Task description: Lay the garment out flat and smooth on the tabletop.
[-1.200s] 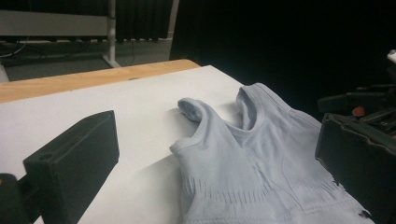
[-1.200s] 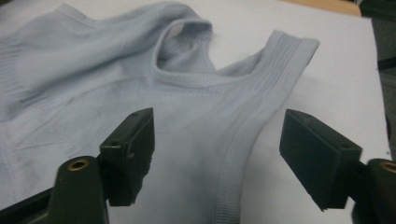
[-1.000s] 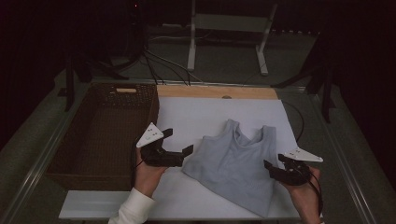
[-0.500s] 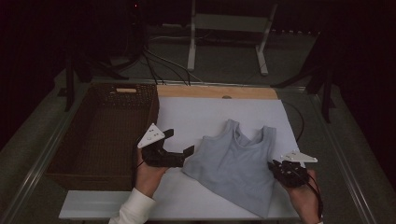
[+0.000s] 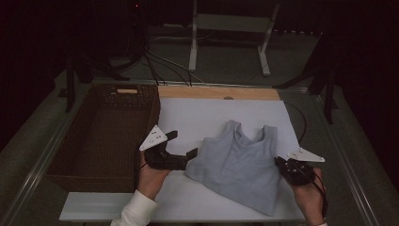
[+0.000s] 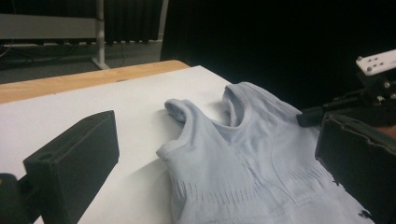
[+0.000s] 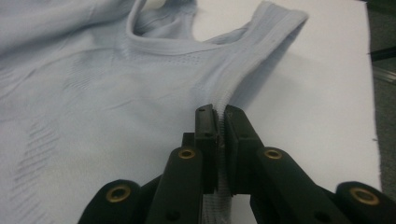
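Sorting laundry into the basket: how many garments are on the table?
1: a grey tank top on the white board, right of the basket; the basket's near inside is hidden.

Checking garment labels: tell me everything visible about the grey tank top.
The tank top is pale grey, a thin stretchy-looking knit with ribbed bands and seamed edges. It is sleeveless, with two shoulder straps and a scooped neck. It lies flat, slightly rumpled and askew, on the white board, straps toward the far side. The right gripper is shut on its side edge. The left gripper is open at the opposite edge, not gripping it.
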Available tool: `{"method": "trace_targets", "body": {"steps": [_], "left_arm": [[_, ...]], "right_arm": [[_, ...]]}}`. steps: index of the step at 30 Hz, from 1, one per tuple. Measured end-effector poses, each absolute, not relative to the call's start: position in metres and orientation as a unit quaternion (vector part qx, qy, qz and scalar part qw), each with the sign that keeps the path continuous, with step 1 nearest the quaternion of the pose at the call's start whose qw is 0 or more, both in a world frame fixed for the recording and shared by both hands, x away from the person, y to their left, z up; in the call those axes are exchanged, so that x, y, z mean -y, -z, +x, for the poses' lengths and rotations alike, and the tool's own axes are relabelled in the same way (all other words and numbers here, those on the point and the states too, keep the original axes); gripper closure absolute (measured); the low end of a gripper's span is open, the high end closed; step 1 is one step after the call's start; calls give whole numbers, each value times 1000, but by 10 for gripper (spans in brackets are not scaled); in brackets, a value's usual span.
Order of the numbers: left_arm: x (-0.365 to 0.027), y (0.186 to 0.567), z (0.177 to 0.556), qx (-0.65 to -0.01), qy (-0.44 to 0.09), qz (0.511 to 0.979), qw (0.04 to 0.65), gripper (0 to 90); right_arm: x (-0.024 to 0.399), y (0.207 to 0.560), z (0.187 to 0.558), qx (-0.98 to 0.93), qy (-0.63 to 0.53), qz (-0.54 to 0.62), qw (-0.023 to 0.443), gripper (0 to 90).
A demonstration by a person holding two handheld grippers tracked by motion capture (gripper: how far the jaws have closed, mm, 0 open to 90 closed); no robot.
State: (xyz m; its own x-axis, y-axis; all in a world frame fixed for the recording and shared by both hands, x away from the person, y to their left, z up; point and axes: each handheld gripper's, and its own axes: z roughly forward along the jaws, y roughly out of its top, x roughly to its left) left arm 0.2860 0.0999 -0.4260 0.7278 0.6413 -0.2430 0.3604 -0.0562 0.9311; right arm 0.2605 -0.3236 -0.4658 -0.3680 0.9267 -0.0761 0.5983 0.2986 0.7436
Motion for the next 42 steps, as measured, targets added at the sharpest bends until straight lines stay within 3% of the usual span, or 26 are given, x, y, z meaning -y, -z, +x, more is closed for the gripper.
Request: {"method": "trace_targets", "body": {"steps": [15,17,21,26,37,42], "left_arm": [[-95,429,286,-343,-116,723,588,7],[-95,430,286,-343,-116,723,588,6],[-96,429,286,-345,-117,720,591,6],[-98,428,286,-345,-122,717,593,6],[-97,428,285,-342,-130,721,589,6],[-97,428,284,-339,-133,719,591,8]], "right_arm": [[338,466,274,-741,-316,516,291,844],[338,464,273,-737,-322,519,290,745],[338,459,267,-735,-334,517,284,463],[338,452,257,-720,-355,529,274,311],[330,463,239,-733,-350,527,248,287],[327,470,232,-741,-335,532,236,331]]}}
